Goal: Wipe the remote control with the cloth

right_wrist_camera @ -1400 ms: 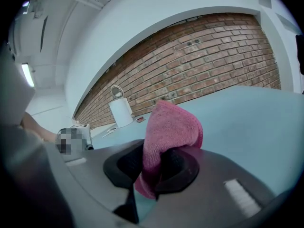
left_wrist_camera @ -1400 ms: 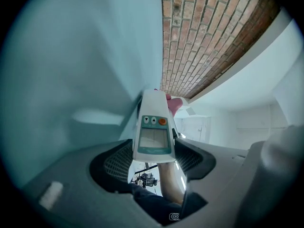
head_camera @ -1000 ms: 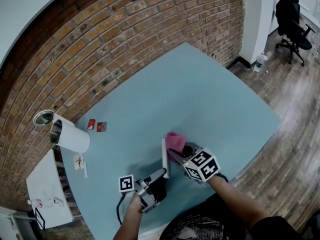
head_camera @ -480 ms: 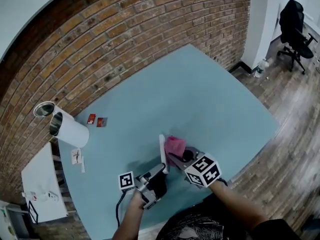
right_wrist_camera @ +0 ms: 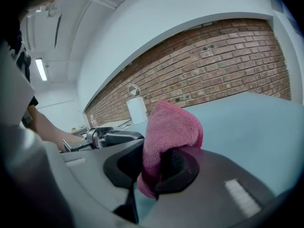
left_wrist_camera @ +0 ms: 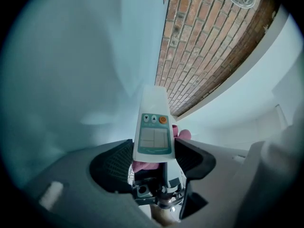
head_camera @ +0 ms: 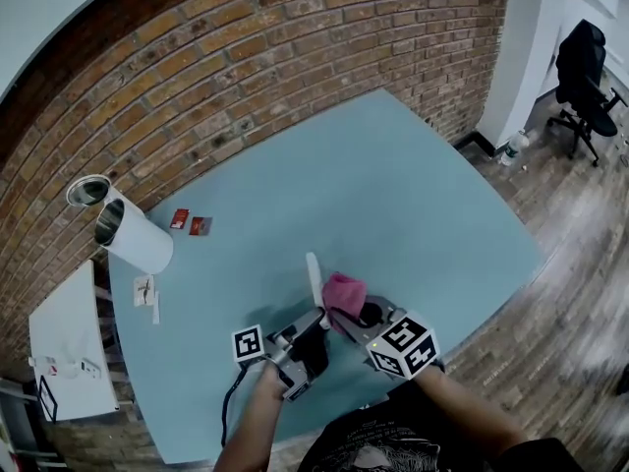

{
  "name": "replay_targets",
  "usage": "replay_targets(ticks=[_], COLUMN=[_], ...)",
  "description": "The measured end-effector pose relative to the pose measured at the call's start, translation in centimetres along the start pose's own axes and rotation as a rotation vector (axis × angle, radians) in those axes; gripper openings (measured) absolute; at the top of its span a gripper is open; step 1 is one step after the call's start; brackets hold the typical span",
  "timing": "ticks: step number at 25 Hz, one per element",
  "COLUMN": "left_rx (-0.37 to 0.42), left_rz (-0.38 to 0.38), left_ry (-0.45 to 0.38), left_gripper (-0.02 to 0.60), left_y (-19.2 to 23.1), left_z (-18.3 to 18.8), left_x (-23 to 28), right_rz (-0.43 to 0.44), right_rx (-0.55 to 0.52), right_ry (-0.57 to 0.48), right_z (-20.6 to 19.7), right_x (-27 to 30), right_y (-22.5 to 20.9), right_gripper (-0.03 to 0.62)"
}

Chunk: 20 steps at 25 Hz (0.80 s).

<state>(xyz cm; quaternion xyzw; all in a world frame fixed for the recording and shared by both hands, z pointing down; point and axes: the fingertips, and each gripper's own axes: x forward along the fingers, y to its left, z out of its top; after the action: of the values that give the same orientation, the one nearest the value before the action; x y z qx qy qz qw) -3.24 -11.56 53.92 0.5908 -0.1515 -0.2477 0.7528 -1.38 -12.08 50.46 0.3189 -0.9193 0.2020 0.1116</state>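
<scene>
Two grippers meet low in the middle of the head view, over the near part of the pale blue desk (head_camera: 393,185). My left gripper (left_wrist_camera: 153,159) has its jaws clamped on the lower end of the white remote control (left_wrist_camera: 153,122), one pad on each long side. The remote sticks out away from the jaws, its buttons and grey screen facing the camera in the left gripper view. In the head view it shows as a thin white bar pointing toward the top of the frame.

My right gripper (right_wrist_camera: 153,167) has its jaws closed on the pink cloth (right_wrist_camera: 172,127), which bunches above the pads in a rounded fold. In the head view the cloth sits just right of the remote; I cannot tell whether it touches. A bit of pink also shows behind the remote in the left gripper view.

A white cylinder (head_camera: 136,242) is at the left edge of the desk near the brick wall (head_camera: 246,57), with two small red things (head_camera: 190,223) to its right.
</scene>
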Motion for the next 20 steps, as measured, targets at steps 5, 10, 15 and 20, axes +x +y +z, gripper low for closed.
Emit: replay_targets(ticks=[5,10,15,20], left_rx=[0.005,0.011,0.005,0.017], left_rz=[-0.006,-0.009,0.005,0.055], left_ry=[-0.038,-0.067,-0.088,-0.077], left_gripper=[0.275,0.275,0.275,0.275], left_y=[-0.1,-0.1,0.0,0.3], left_z=[0.7,1.2,1.2,1.0], left_x=[-0.1,0.0,-0.3,-1.3], right_rz=[-0.004,0.012,0.031,0.041], right_rx=[-0.014,-0.025,-0.034,-0.018], right_ry=[-0.015,-0.019,-0.023,-0.029], right_z=[0.4,0.3,0.1,0.1], right_x=[-0.7,-1.1,-1.1,-0.8], right_y=[1.1,2.5,4.0,4.5], right_gripper=[0.064,0.064,0.064,0.064])
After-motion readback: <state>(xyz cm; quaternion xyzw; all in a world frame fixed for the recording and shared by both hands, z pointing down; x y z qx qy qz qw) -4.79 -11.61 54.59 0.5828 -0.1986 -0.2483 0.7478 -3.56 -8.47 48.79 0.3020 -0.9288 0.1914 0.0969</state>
